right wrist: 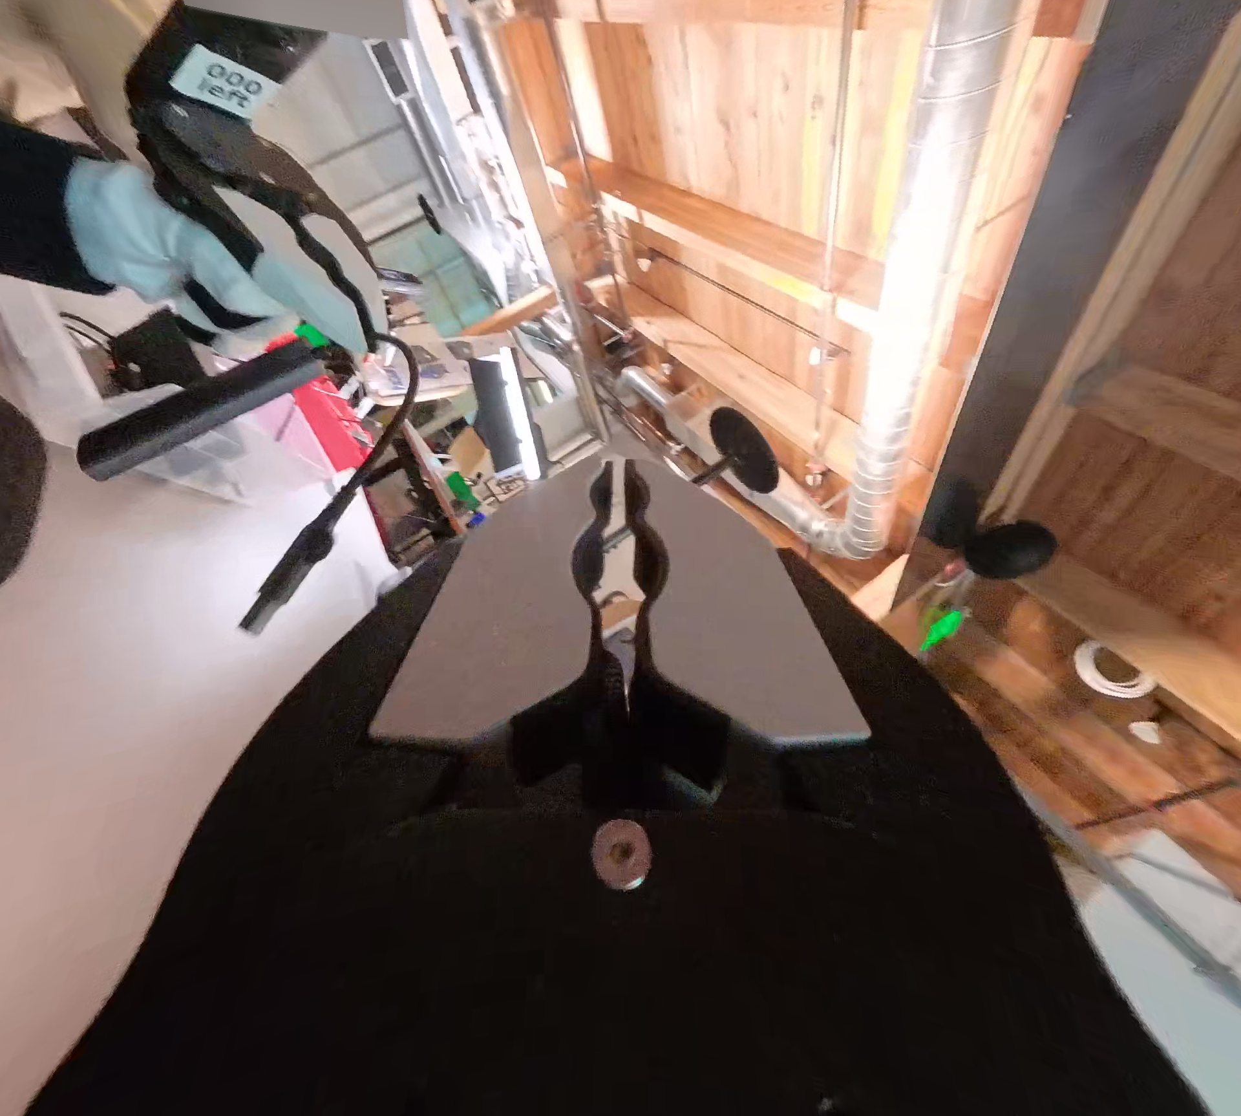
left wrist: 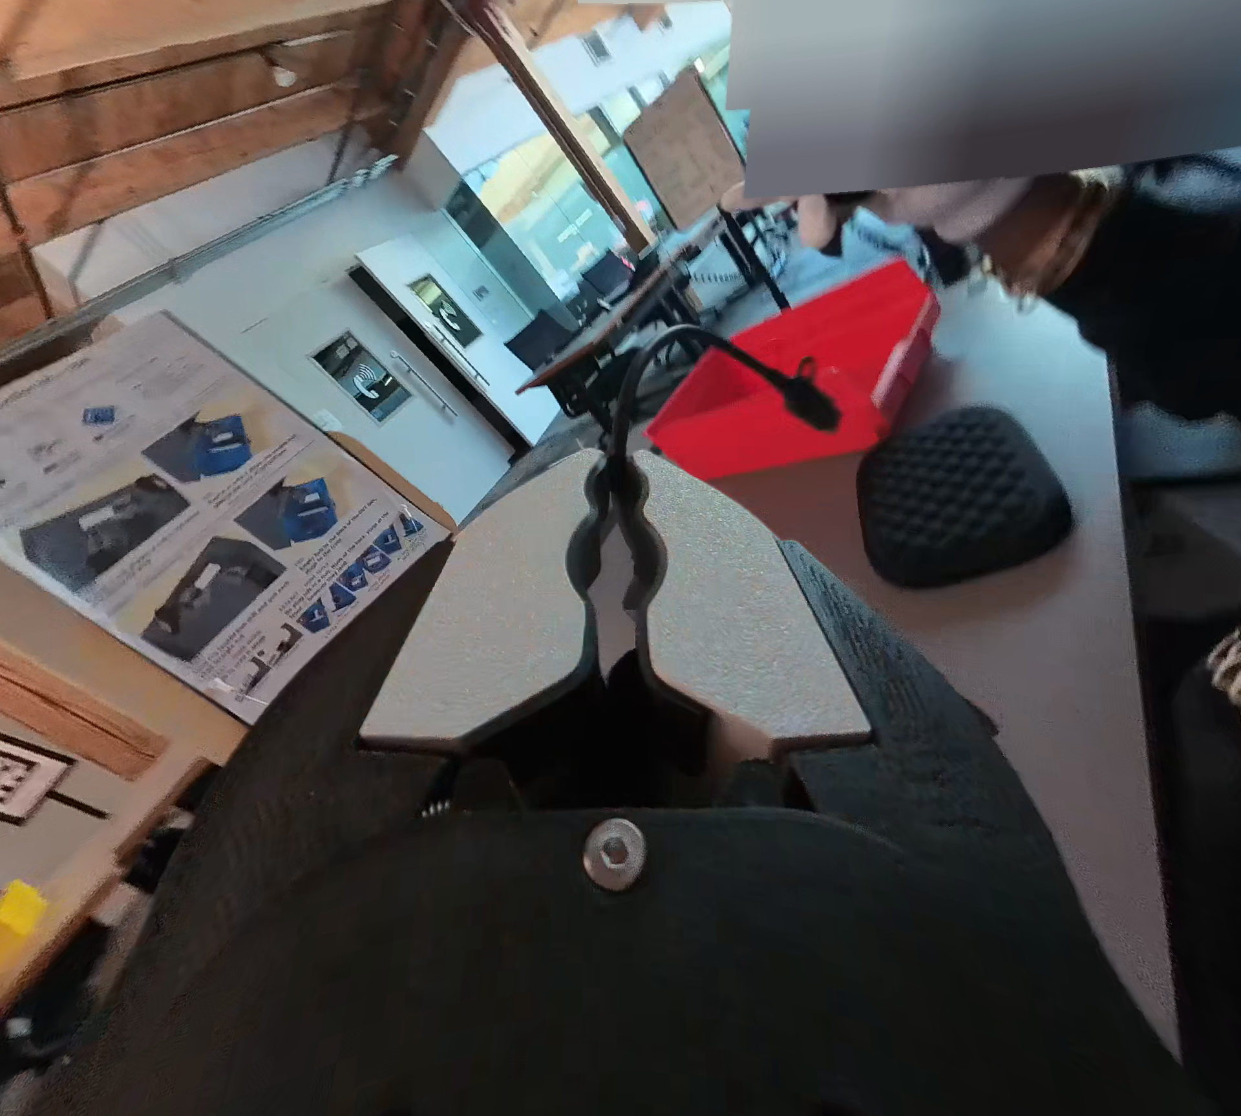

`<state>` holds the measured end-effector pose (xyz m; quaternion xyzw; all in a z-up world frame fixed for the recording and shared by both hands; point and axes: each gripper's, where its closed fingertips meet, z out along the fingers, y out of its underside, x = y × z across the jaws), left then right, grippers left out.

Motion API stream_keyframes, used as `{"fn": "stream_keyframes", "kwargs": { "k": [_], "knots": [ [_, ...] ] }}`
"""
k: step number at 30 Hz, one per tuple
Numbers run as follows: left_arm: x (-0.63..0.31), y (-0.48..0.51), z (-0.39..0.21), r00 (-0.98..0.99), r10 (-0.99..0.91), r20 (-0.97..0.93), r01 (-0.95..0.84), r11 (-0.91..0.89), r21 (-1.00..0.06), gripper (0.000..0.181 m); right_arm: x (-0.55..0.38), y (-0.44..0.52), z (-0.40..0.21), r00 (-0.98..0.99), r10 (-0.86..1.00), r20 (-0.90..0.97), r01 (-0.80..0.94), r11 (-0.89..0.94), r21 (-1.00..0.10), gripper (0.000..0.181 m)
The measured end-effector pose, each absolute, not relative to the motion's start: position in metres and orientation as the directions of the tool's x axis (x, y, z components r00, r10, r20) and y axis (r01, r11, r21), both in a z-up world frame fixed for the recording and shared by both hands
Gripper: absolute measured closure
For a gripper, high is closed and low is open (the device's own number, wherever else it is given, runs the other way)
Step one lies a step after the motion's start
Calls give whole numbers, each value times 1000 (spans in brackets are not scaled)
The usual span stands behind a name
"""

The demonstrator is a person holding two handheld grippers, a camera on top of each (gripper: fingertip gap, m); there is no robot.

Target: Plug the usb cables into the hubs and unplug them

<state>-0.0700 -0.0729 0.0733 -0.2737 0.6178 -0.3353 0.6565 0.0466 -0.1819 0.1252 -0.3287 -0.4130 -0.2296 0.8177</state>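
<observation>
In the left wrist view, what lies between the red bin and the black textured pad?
Nothing rests there: only a narrow strip of bare table separates the red bin from the pad. The cable plug hangs in front of the bin.

The left gripper's [left wrist: 616,466] fingers hid most of the pinched black cable [left wrist: 628,405], so where it ran below them could not be told. The red bin [left wrist: 765,412] had its far end behind a dark sleeve. In the right wrist view, the dark hub [right wrist: 195,412] was blurred, its ports unreadable.
</observation>
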Motion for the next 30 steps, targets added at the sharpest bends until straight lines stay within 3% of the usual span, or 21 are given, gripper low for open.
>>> {"fn": "stream_keyframes", "kwargs": {
  "k": [2,4,7,10,12,13,14,16,19,21,24,26,27,28,29,30],
  "knots": [
    [-60,-82,60,-6,-693,-721,32,720,-693,178,34,-169,106,566,103,818,603,625,-496,181],
    [-52,-88,50,-17,-605,-796,-26,796,-604,179,16,-159,76,529,381,758,555,520,-649,166],
    [-43,-90,39,-32,-542,-840,-100,838,-536,179,-1,-149,65,545,464,698,521,465,-716,142],
    [-36,-94,32,-49,-501,-864,-125,862,-492,178,-25,-143,51,554,603,574,461,353,-814,132],
    [-31,-101,27,-78,-486,-871,-110,872,-477,178,-25,-129,37,587,591,553,519,250,-817,139],
    [-30,-104,25,-90,-486,-869,-102,873,-477,178,-23,-123,28,591,588,552,558,197,-806,150],
    [-28,-107,23,-105,-486,-868,-96,873,-477,178,-23,-121,20,576,595,561,591,172,-788,176],
    [-27,-109,20,-120,-485,-866,-89,874,-477,177,-20,-119,20,566,573,593,617,183,-766,178],
    [-28,-122,26,-135,-528,-839,37,843,-536,167,-14,-122,35,569,527,631,595,265,-758,177],
    [-28,-126,33,-142,-612,-778,112,771,-627,147,-5,-122,46,598,473,647,585,295,-756,177],
    [-18,-125,39,-200,-812,-548,176,520,-836,115,4,-125,65,648,400,648,547,348,-761,178],
    [-5,-125,27,-263,-875,-407,124,388,-913,105,9,-128,78,682,349,643,516,394,-761,178],
    [2,-129,17,-300,-874,-383,90,374,-923,106,11,-130,83,696,332,637,499,415,-761,178],
    [7,-128,9,-305,-869,-390,56,393,-918,119,11,-132,86,699,333,633,484,432,-761,177],
    [10,-124,4,-279,-859,-429,32,439,-898,154,10,-135,85,686,352,637,482,437,-760,177],
    [10,-125,0,-288,-836,-467,22,482,-876,156,11,-136,83,676,365,641,488,430,-760,176]
  ]
}}
